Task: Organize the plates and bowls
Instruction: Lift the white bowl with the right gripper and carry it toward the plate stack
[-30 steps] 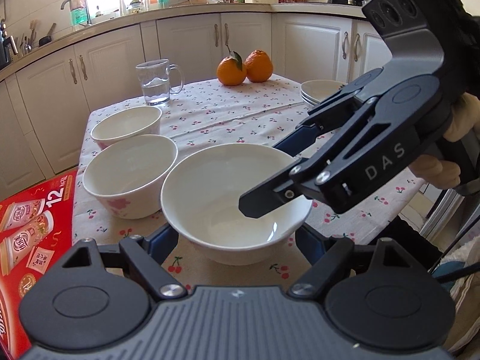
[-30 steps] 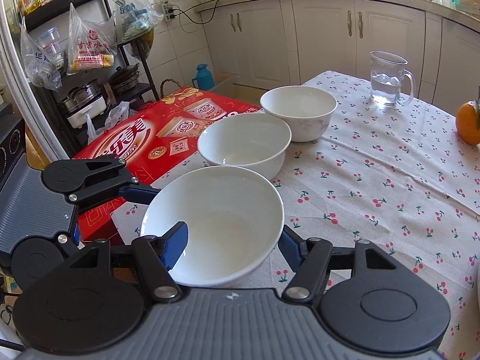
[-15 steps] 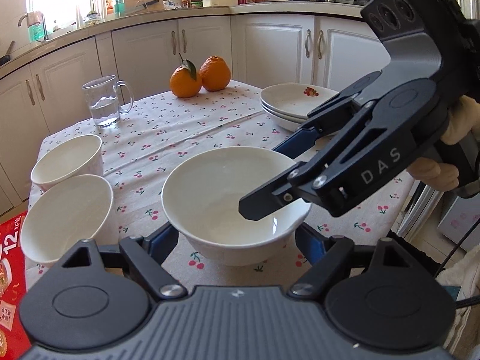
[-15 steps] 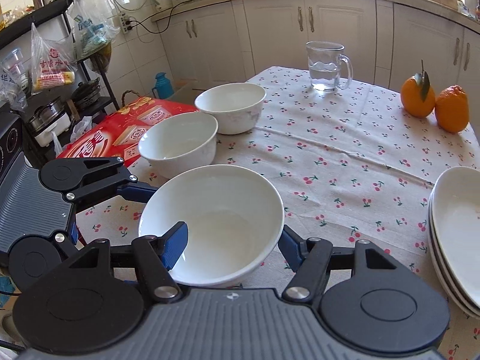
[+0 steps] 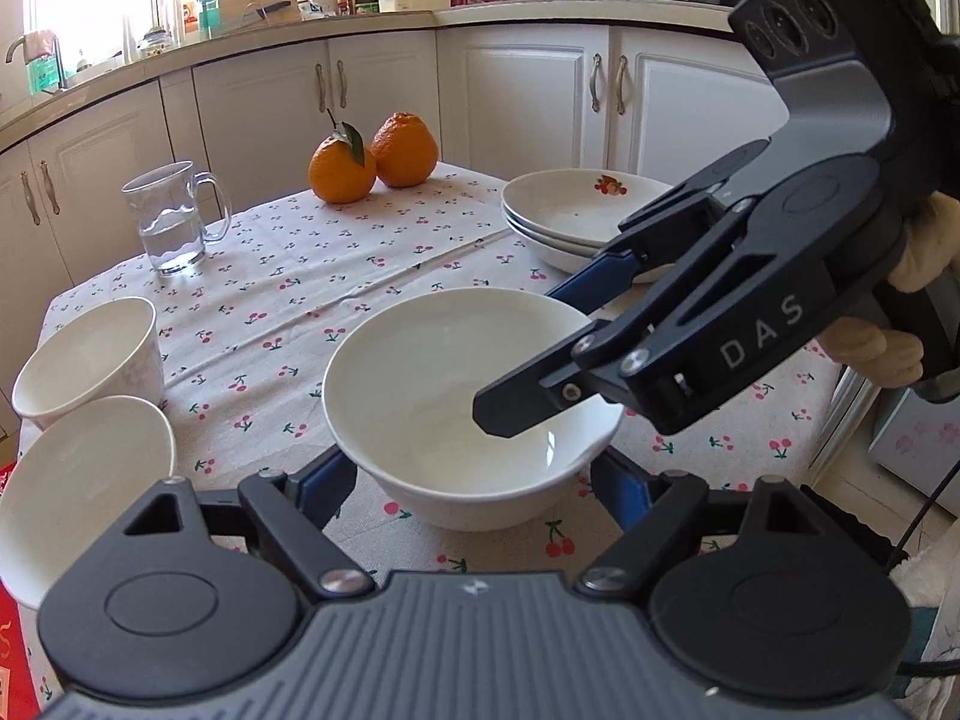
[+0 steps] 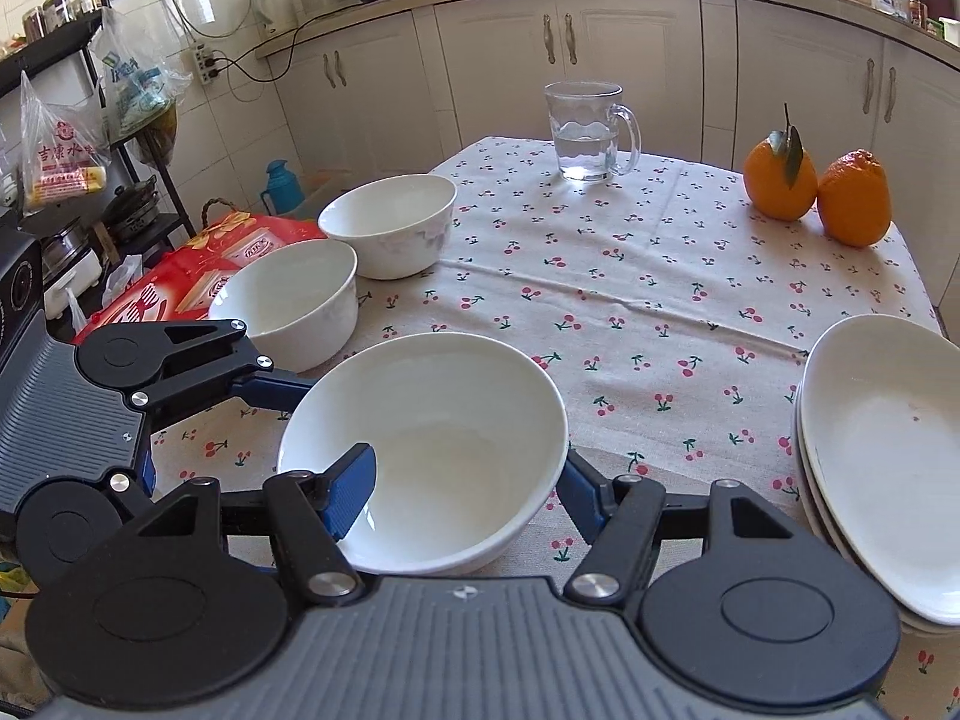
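- Kitchen tabletop [image 6: 660, 312] w/ cherry-print cloth.
- White bowl [image 6: 432, 444] held above it, left of plate stack [image 6: 888, 468].
- Left gripper [image 5: 474, 483] fingers clasp bowl's sides.
- Right gripper [image 6: 462, 489] fingers pinch bowl's rim.

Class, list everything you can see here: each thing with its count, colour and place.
held bowl: one, white, above the table's near edge
other bowls: two, white, table's left edge
plates: one stack, white, right
mug: one, clear, some water, far side
oranges: two, orange, far right corner
tablecloth: one, cherry-print
box: one, red, beside table
left gripper, right gripper: black, blue-padded jaws gripping held bowl
hand: one, behind right gripper
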Demonstrator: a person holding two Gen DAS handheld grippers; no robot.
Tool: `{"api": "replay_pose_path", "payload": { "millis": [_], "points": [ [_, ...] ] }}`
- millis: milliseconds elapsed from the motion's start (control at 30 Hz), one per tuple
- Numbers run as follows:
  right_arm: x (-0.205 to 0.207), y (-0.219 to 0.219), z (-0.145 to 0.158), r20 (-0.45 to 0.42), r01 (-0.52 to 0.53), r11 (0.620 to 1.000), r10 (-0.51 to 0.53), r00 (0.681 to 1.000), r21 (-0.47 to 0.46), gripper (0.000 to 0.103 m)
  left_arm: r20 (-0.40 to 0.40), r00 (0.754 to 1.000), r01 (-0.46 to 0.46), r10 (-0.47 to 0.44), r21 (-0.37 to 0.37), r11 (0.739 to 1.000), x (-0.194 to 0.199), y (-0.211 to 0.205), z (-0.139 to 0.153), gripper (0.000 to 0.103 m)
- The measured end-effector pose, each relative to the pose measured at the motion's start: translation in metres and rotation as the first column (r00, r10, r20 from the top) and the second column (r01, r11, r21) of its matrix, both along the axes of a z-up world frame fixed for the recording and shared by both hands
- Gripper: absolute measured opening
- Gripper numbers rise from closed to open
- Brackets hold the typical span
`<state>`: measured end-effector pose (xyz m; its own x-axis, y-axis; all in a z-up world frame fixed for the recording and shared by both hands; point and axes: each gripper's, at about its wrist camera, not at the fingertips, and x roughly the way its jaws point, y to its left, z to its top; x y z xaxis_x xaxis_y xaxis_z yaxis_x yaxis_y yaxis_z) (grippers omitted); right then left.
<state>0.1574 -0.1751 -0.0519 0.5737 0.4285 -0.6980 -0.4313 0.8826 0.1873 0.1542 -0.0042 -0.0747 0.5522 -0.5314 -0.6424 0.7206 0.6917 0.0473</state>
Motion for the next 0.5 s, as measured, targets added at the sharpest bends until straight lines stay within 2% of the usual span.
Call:
{"api": "replay_pose_path", "payload": {
  "millis": [500],
  "points": [
    [0.0067,-0.0057,-0.0051,0.002,0.031,1.0,-0.031,1.0,-0.003,0.072,-0.007,1.0,0.004,-0.004,-0.013,1.0,0.0097,-0.0046,-0.0039,0.085]
  ]
}}
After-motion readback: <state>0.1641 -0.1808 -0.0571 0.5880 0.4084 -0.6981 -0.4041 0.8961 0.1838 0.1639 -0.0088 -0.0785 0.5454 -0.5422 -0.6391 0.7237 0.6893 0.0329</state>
